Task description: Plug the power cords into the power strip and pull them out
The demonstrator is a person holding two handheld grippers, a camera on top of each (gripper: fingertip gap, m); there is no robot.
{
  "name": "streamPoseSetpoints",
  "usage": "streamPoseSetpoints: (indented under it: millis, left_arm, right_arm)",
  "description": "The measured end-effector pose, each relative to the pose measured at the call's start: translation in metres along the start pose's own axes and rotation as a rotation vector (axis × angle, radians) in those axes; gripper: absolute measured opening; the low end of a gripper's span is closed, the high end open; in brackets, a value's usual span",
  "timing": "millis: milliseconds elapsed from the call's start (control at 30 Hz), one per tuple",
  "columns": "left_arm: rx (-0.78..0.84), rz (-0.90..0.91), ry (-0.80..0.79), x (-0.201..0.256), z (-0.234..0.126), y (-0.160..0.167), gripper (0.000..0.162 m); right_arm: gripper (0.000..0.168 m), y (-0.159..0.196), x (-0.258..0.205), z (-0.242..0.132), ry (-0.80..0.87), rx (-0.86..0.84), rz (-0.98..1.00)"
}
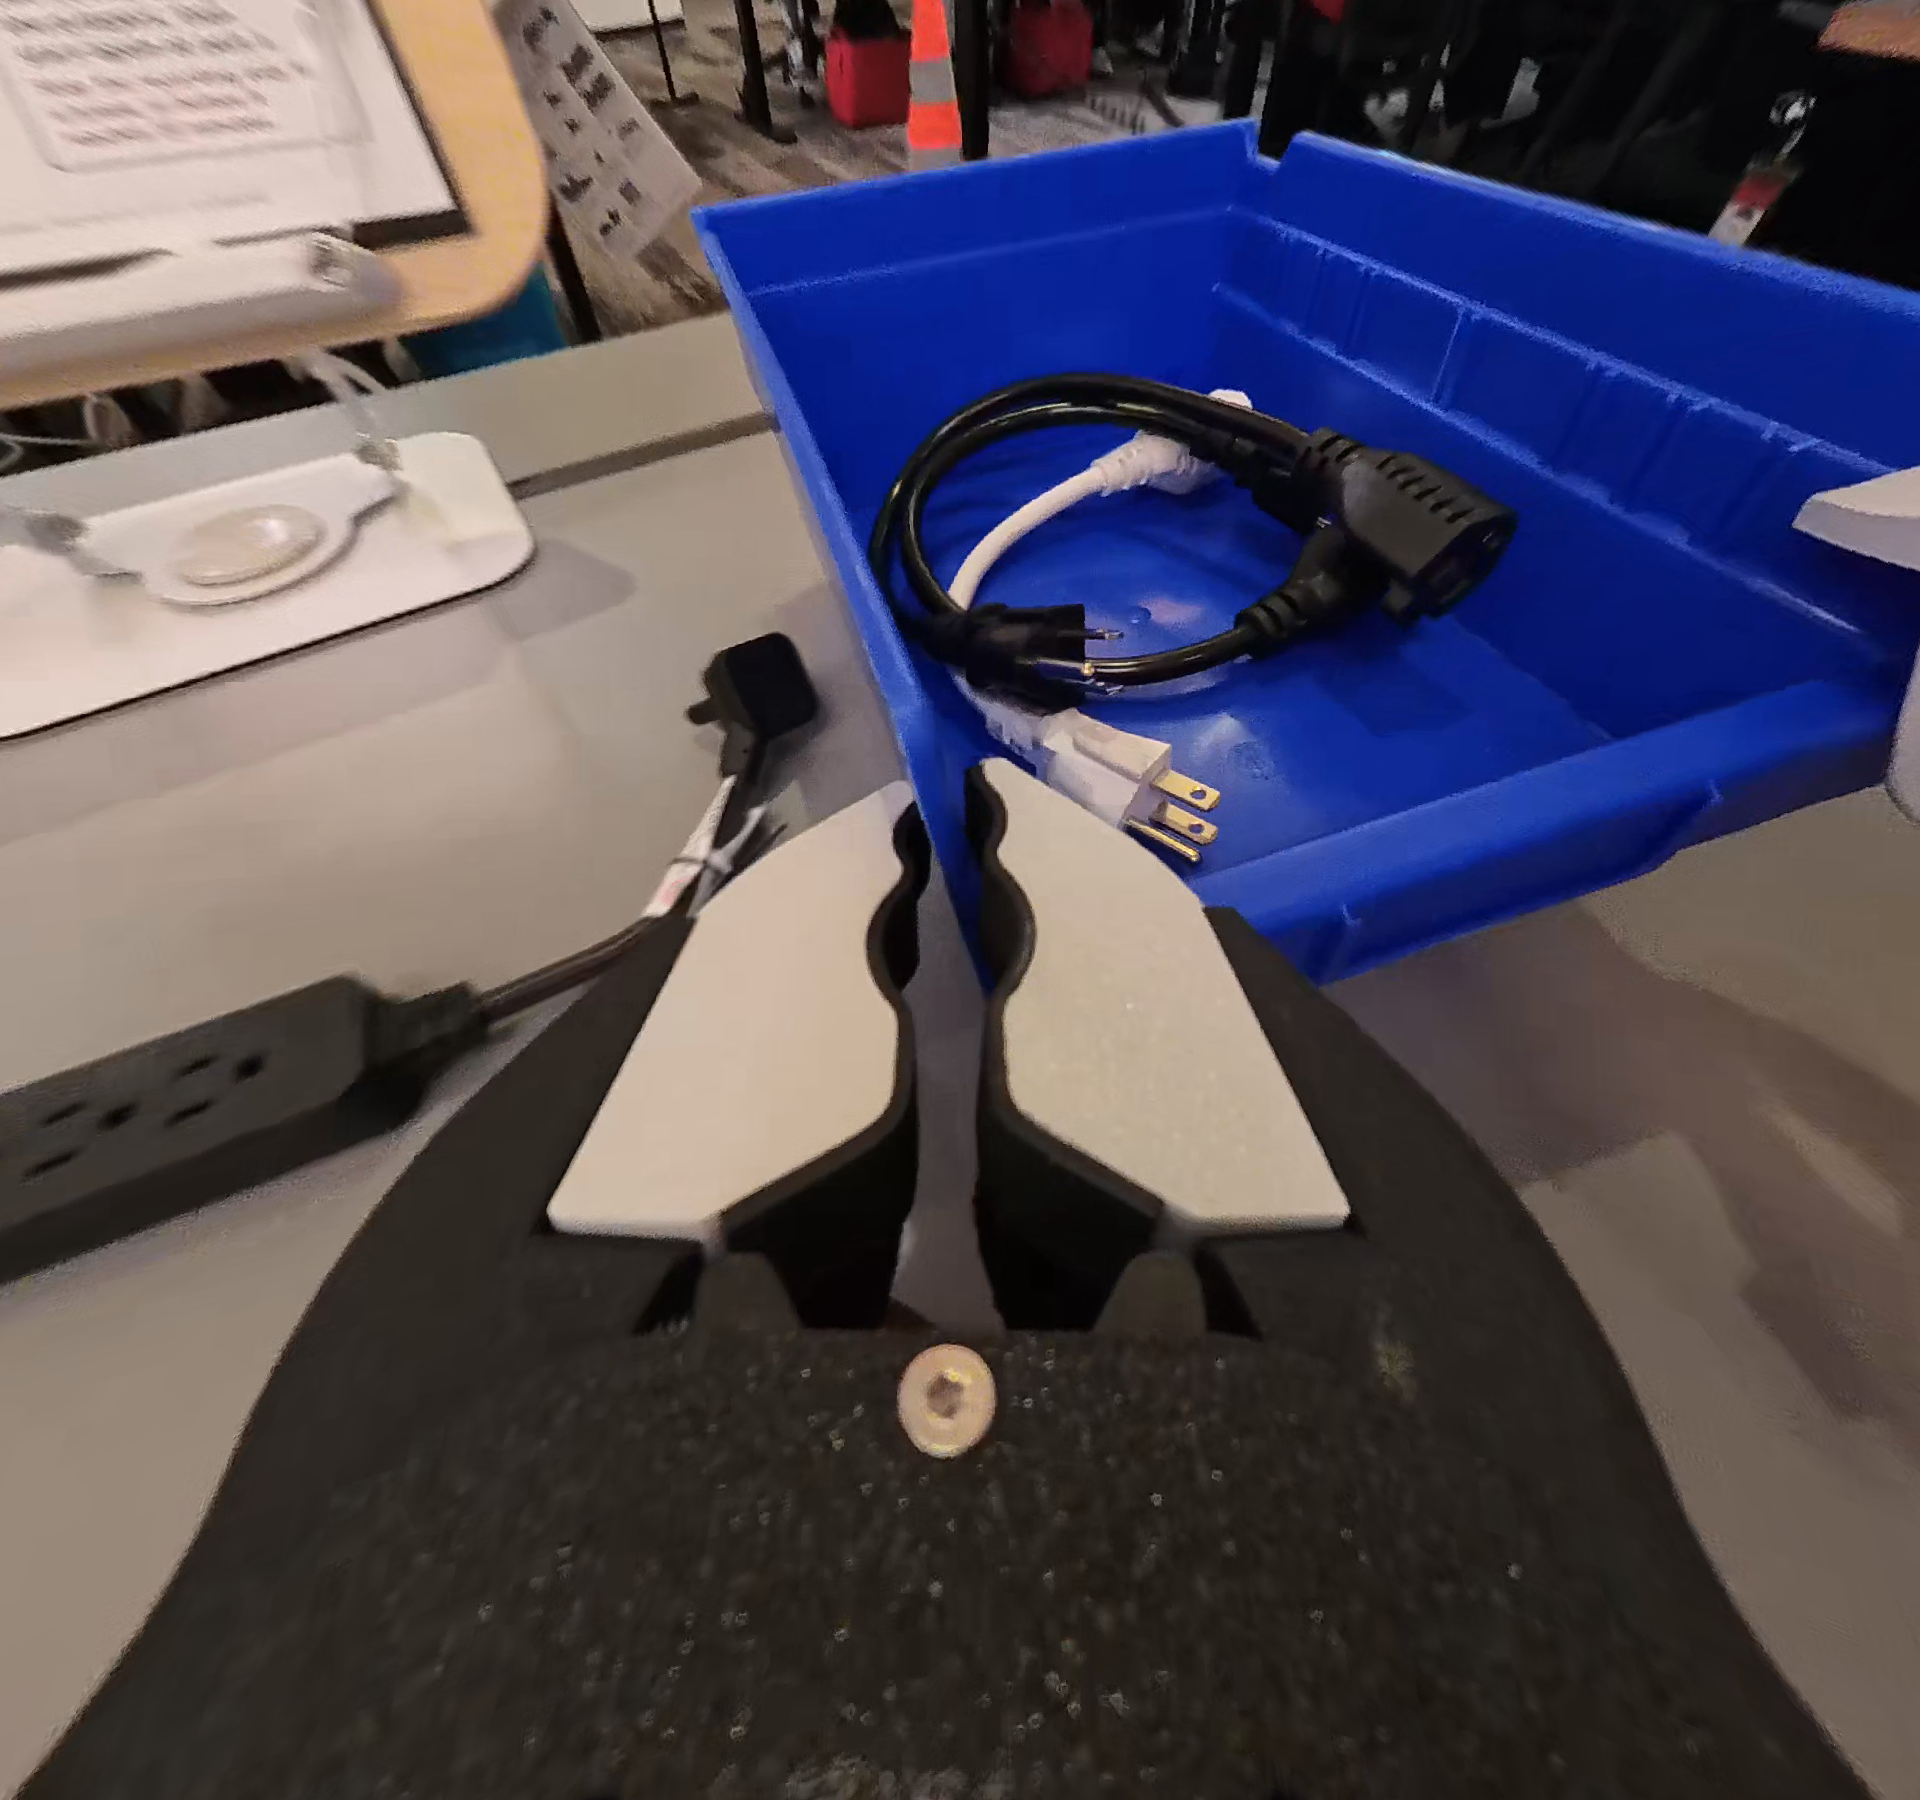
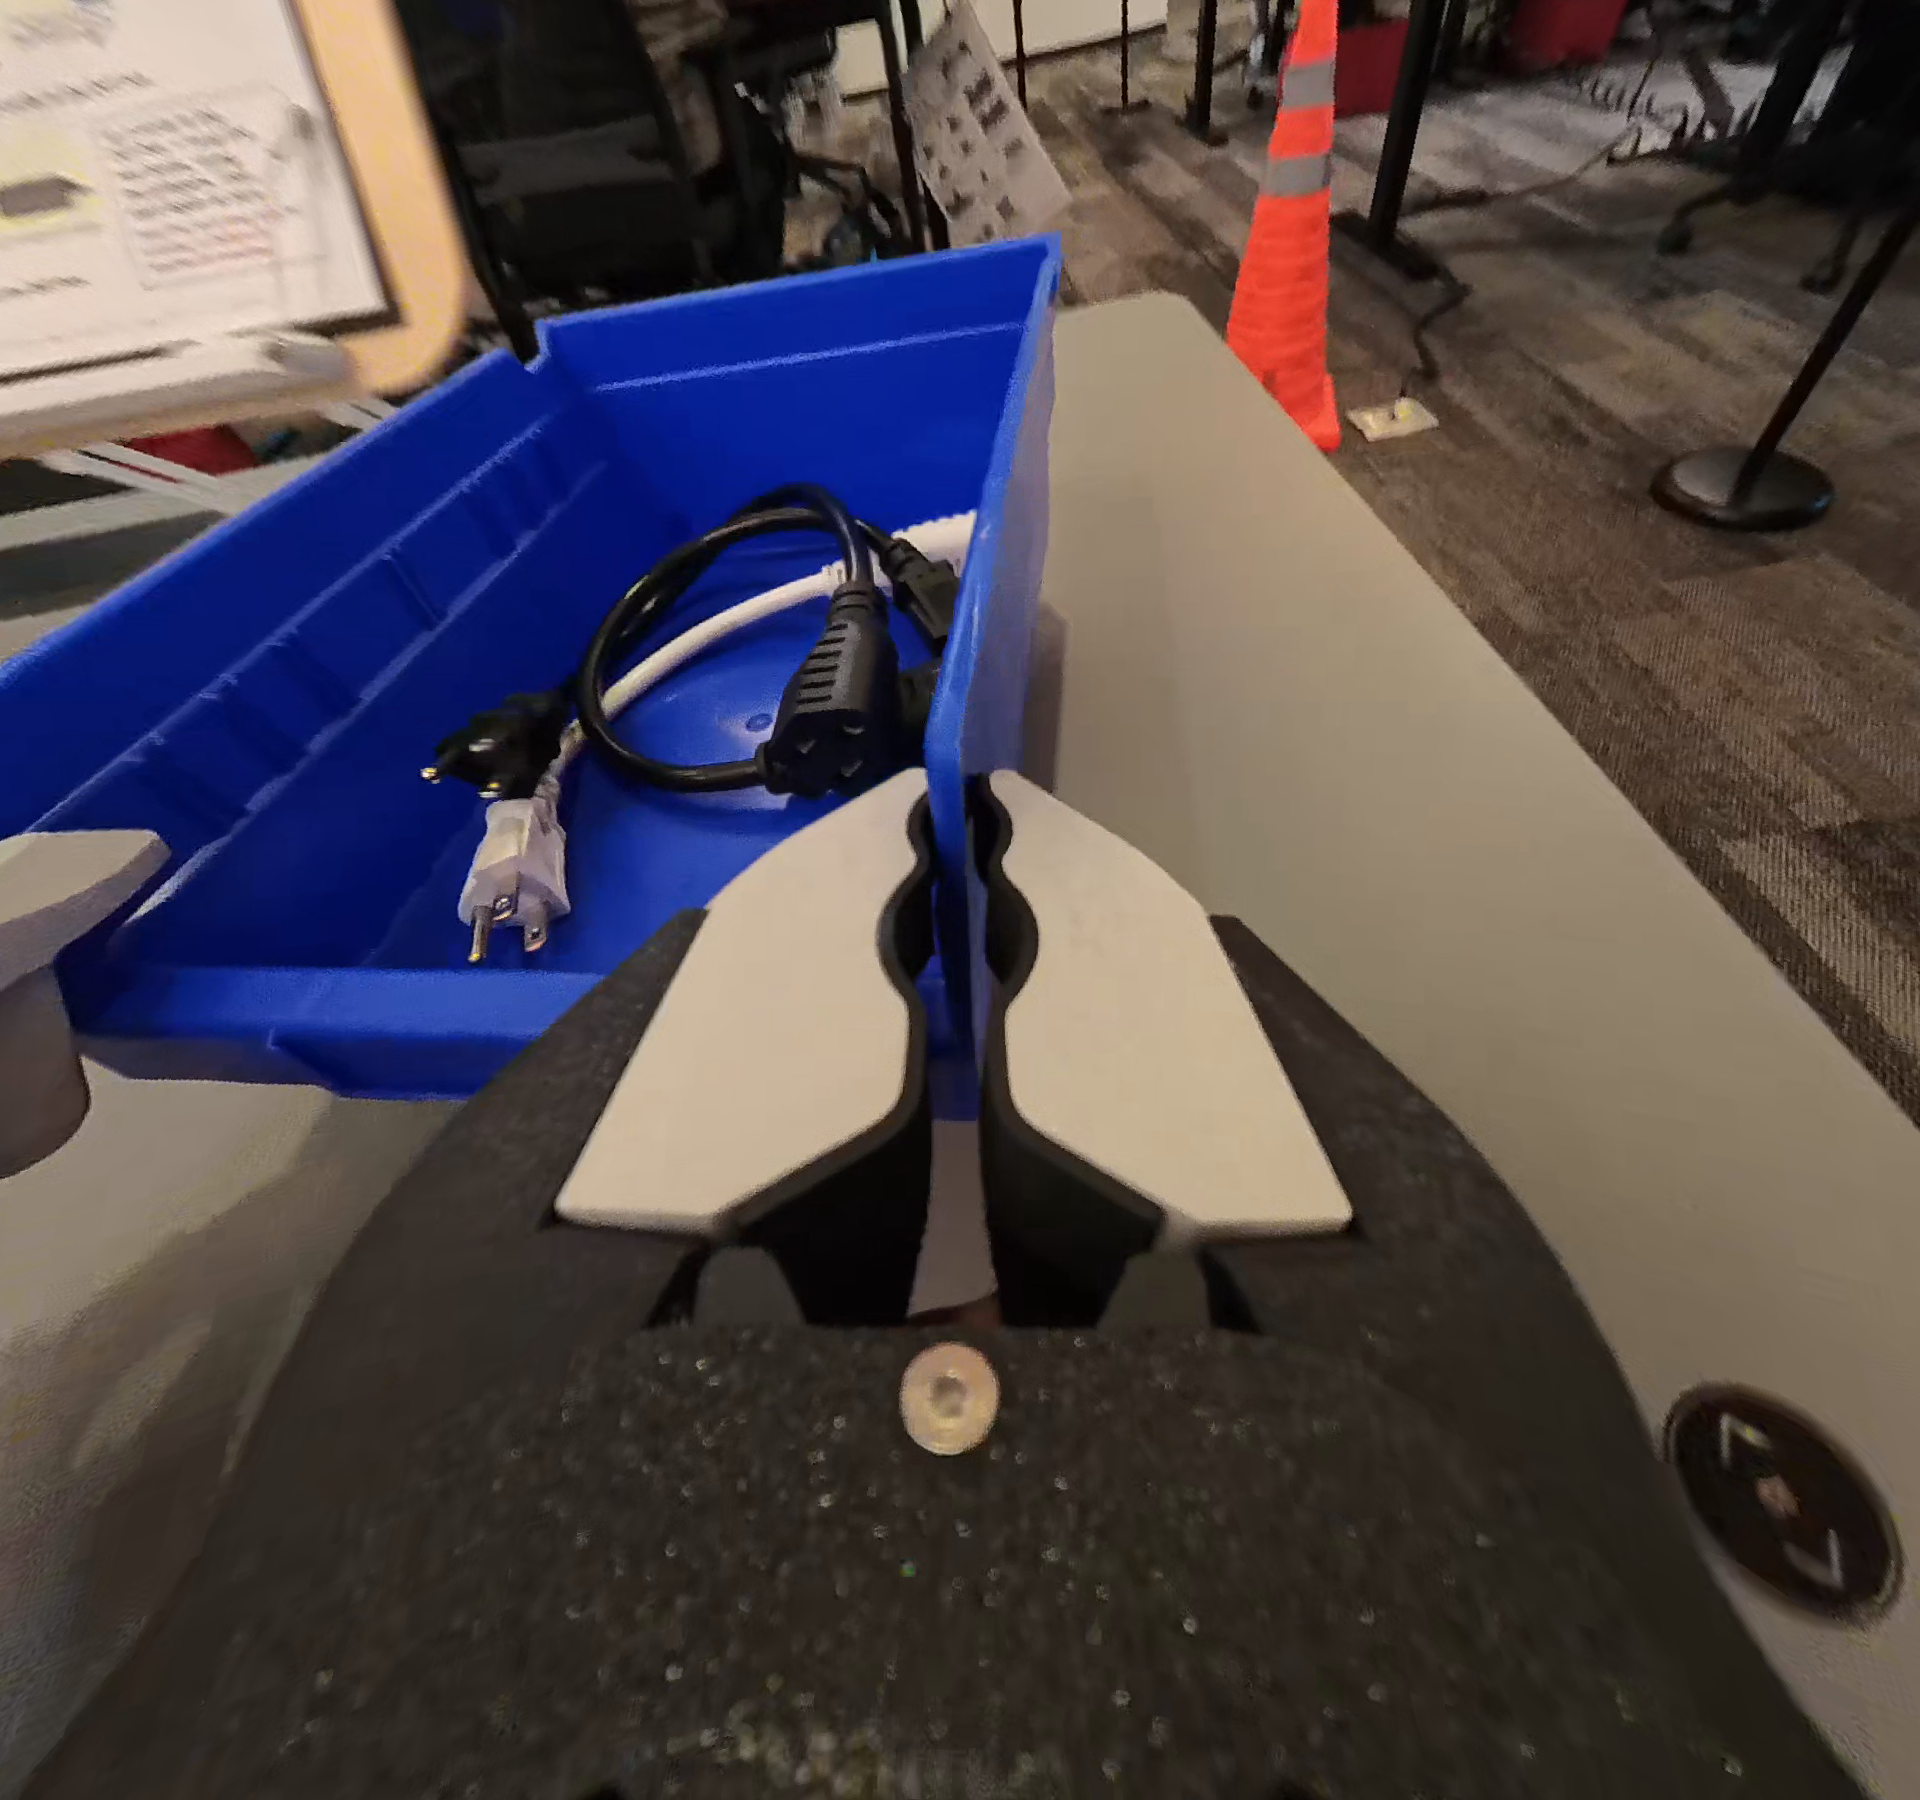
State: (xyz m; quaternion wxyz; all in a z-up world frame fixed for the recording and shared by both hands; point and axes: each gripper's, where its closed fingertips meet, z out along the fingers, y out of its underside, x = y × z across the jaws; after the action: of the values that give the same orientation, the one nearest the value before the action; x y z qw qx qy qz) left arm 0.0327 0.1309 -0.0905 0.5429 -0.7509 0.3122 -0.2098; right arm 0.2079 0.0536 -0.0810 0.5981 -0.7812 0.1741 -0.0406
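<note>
A blue bin (image 1: 1351, 192) stands on the grey table and holds a coiled black cord (image 1: 1382, 503) and a white cord with its plug (image 1: 1107, 774). My left gripper (image 1: 940, 789) is shut on the bin's left side wall near the front corner. My right gripper (image 2: 951, 789) is shut on the bin's (image 2: 727, 337) right side wall. The black cord (image 2: 831, 690) and the white plug (image 2: 514, 867) also show in the right wrist view. A black power strip (image 1: 177, 1106) lies on the table left of the bin, with its own flat plug (image 1: 764, 685) beside the bin.
A white pad with a stand base (image 1: 249, 545) lies at the back left under a tilted board with paper (image 1: 208, 67). The table's right edge runs close to the bin, with an orange cone (image 2: 1294, 202) on the floor beyond. A round black disc (image 2: 1782, 1501) sits in the table. The tips of one gripper are about 20 cm away from the tips of the other.
</note>
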Motion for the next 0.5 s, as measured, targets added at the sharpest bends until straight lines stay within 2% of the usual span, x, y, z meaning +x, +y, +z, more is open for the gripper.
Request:
streamPoseSetpoints:
  millis: [100,200,367,500]
  left_arm:
    - [0.054,-0.007,-0.047,-0.019,-0.051,-0.006,0.005]
    - [0.091,0.020,-0.140,-0.048,-0.111,-0.002,0.005]
    - [0.040,-0.031,-0.323,-0.106,-0.212,0.043,0.005]
    - [-0.020,-0.100,-0.440,-0.129,-0.284,0.086,0.006]
  right_arm:
    - [0.004,-0.011,-0.038,-0.034,-0.050,0.065,-0.015]
    - [0.005,-0.008,-0.088,-0.060,-0.132,0.096,-0.018]
    - [0.005,0.025,-0.191,-0.085,-0.352,0.034,-0.044]
    - [0.006,0.057,-0.257,-0.112,-0.522,-0.035,-0.103]
